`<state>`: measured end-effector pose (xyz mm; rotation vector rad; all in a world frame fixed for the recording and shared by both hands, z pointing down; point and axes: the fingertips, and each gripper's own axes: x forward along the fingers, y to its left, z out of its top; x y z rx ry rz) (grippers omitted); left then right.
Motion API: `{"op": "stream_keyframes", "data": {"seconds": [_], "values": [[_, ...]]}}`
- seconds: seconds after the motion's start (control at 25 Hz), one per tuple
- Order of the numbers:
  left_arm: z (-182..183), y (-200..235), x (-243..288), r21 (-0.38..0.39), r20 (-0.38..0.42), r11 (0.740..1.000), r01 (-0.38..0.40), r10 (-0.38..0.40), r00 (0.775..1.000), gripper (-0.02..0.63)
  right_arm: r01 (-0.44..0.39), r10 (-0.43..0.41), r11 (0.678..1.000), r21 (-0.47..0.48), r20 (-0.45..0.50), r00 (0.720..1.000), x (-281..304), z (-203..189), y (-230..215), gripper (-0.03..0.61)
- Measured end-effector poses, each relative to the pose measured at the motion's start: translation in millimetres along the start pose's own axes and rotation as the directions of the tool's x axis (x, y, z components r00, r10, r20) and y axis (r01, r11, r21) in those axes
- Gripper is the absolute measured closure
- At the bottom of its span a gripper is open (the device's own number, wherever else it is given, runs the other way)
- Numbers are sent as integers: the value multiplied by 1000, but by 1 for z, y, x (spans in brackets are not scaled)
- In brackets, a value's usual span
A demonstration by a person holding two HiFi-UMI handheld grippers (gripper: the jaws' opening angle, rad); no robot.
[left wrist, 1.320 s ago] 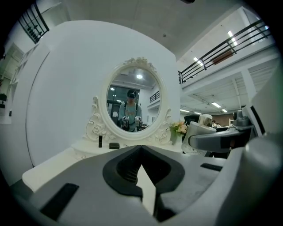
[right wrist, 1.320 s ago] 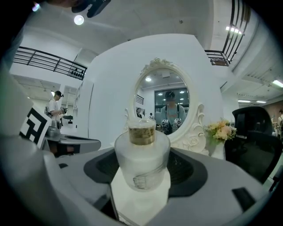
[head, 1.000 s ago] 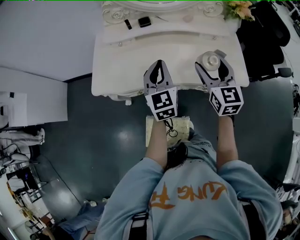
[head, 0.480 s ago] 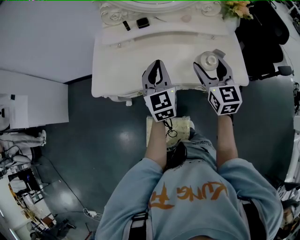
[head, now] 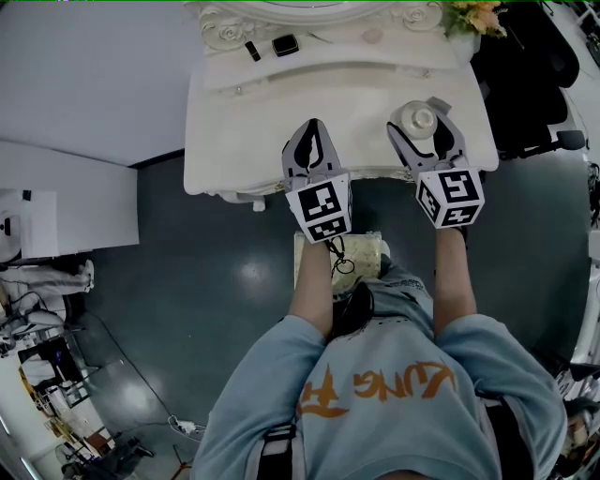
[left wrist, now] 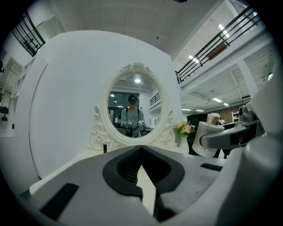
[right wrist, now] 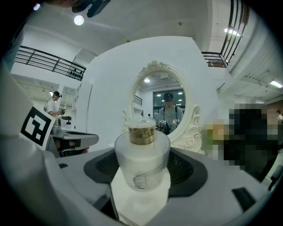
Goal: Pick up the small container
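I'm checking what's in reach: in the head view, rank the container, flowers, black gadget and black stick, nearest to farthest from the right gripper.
1. The container, between the jaws of the right gripper.
2. The flowers, back right corner.
3. The black gadget, on the back shelf.
4. The black stick, beside it, farther left.

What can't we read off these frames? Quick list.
Whether the right gripper actually touches the small container: in the right gripper view the container's own body covers the contact; in the head view it is too small.
Container contents: the frosted wall hides them.
Two dark items at the back of the vanity: head view, too small to identify.
Most of the mirror: head view, cut off by the top edge.
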<state>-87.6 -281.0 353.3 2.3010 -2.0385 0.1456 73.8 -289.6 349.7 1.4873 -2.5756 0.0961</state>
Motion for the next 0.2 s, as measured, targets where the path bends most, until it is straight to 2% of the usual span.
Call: {"op": "stream_keyframes", "data": {"seconds": [0.2], "values": [[-4, 0, 0, -3, 3, 1000, -2, 2, 1000, 595, -4, 4, 1000, -4, 1, 1000, 1, -3, 1, 253]]}}
